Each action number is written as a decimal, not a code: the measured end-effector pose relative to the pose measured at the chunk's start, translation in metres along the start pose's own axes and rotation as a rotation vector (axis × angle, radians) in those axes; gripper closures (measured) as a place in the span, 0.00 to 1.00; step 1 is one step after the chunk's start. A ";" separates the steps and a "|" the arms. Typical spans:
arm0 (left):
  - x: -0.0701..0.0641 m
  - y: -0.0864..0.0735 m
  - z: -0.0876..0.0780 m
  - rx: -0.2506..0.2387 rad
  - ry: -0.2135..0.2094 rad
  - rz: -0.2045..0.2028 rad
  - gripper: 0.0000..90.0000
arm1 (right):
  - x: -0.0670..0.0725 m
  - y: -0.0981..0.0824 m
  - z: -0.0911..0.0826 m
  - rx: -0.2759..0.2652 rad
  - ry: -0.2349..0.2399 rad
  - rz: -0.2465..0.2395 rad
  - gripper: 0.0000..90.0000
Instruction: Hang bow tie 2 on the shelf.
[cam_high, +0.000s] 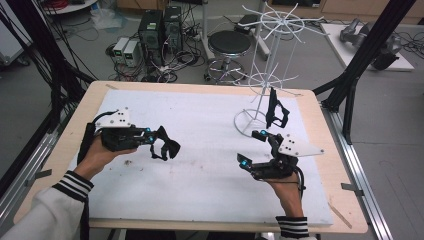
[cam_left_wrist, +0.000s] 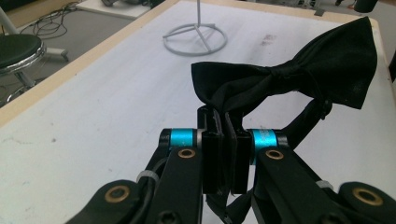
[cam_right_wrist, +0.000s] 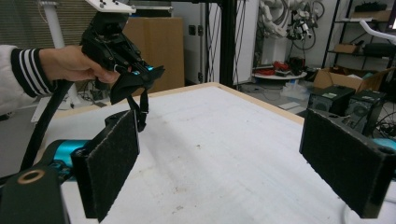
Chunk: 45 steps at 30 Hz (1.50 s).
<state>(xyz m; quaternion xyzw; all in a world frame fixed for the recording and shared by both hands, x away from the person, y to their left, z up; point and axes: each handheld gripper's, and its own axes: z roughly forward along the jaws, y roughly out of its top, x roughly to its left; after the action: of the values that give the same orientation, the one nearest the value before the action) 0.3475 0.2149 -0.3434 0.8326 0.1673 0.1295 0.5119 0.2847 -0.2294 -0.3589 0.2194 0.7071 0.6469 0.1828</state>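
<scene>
My left gripper (cam_high: 154, 137) hovers above the left half of the white mat, shut on one wing of a black bow tie (cam_high: 168, 147). In the left gripper view the tie (cam_left_wrist: 289, 79) spreads out past the closed jaws (cam_left_wrist: 226, 135), with its strap hanging below. My right gripper (cam_high: 251, 148) is over the right half of the mat, jaws wide open with nothing between the pads (cam_right_wrist: 112, 163). A second black bow tie (cam_high: 276, 112) hangs on the white wire stand (cam_high: 270, 75) just beyond the right gripper. The right gripper view shows the left gripper (cam_right_wrist: 112, 46) holding its tie (cam_right_wrist: 133, 81).
The white mat (cam_high: 200, 165) covers a wooden table (cam_high: 90, 100). The stand's ring base (cam_left_wrist: 195, 39) rests on the mat at the back right. Behind the table stand a black stool (cam_high: 229, 44) and computer towers (cam_high: 160, 30), with cables on the floor.
</scene>
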 end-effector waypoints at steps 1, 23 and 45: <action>-0.001 0.001 0.001 -0.009 0.004 -0.004 0.96 | 0.000 0.002 0.001 0.004 0.001 0.002 0.13; -0.007 0.028 0.010 -0.143 0.036 -0.032 0.96 | 0.007 0.038 0.045 0.031 0.071 0.008 0.13; -0.021 0.052 0.035 -0.189 0.041 -0.001 0.96 | 0.021 0.048 0.077 0.052 0.167 0.050 0.23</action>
<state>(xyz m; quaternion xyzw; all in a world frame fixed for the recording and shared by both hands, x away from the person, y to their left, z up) 0.3499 0.1558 -0.3135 0.7776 0.1649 0.1615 0.5848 0.3120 -0.1507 -0.3179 0.1868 0.7307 0.6487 0.1014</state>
